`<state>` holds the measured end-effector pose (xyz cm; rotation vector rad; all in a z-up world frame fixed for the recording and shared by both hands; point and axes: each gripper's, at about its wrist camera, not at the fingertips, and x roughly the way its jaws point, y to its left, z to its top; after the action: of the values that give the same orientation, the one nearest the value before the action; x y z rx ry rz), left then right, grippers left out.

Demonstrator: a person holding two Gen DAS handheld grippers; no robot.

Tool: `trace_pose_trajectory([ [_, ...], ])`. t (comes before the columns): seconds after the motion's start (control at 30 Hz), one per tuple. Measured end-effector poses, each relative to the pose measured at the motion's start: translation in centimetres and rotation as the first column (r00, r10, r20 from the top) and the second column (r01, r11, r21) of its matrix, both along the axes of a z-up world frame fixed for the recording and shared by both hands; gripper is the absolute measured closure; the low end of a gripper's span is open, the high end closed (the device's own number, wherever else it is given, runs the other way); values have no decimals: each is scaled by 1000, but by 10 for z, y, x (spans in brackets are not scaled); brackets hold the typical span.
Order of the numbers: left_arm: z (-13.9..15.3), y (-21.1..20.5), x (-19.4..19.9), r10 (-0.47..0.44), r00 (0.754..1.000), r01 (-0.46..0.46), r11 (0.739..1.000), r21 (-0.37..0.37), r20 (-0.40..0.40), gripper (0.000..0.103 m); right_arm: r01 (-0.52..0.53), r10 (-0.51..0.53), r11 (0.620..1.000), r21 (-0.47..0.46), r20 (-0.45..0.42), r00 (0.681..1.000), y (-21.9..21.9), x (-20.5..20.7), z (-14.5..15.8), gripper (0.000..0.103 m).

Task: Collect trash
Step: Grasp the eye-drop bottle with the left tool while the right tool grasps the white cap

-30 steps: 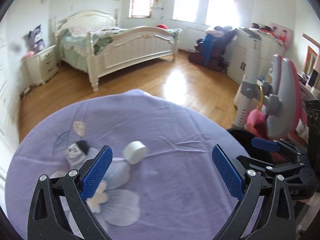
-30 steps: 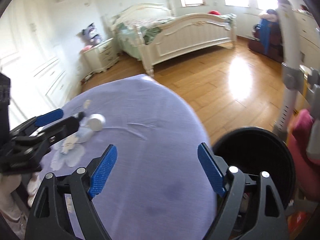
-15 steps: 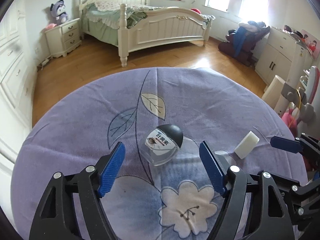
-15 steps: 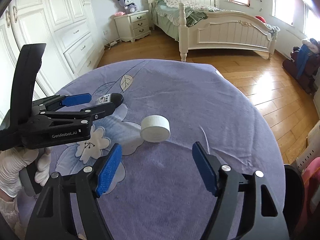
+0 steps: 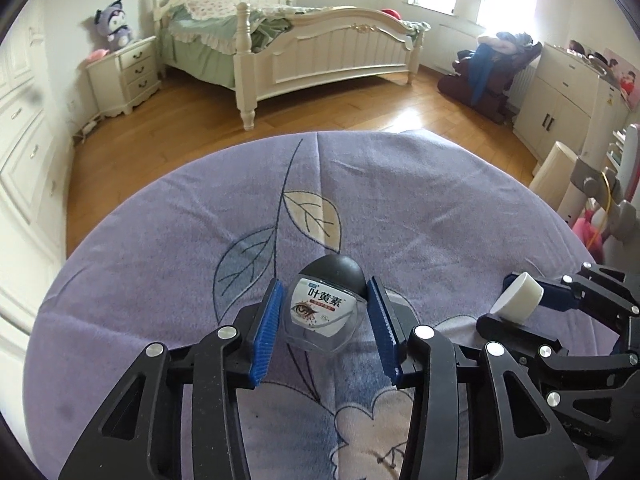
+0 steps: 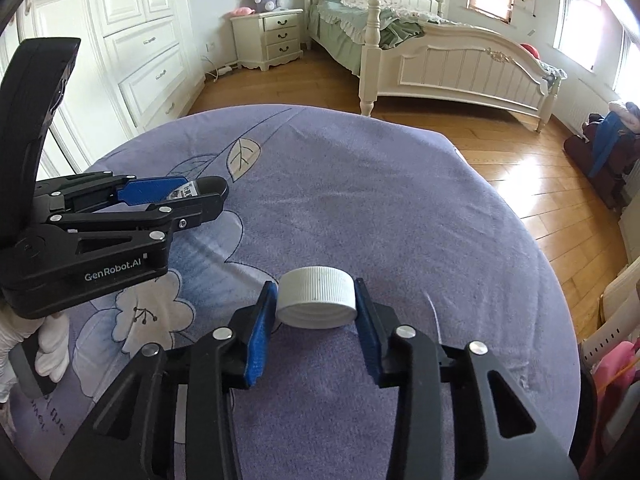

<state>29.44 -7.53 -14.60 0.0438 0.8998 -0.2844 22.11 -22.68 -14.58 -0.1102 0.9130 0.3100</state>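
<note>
1. The left tongs, just closing, clasp the small clear eye-drop bottle with a black cap on the purple floral-clothed bench.
2. The right tongs, likewise closing, pinch the white ribbed plastic screw cap.
3. Risk: the rounded bottle may squirt from the pads; the cap's shallow rim may slip.

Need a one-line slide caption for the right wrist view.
Right gripper closing around a white ribbed bottle cap on the purple floral tablecloth; left gripper flanks a small bottle.

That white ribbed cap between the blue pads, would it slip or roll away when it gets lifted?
Probably not slip: the cap has a ribbed side, and the right gripper has its blue pads against it. It looks hollow, so likely light. If dropped on edge, its round shape could roll.
</note>
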Motion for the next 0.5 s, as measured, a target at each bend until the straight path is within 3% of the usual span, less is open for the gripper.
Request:
trace_pose_trajectory([
  [0.27,10,16,-21,31,999,-28,997,-75,34,60,9,-12,991,133,21,1000,-20,-21,10,68],
  [0.5,45,-6,-62,-13,994,25,994,-108,105,60,58,-79,973,223,83,993,-45,-54,28,68],
])
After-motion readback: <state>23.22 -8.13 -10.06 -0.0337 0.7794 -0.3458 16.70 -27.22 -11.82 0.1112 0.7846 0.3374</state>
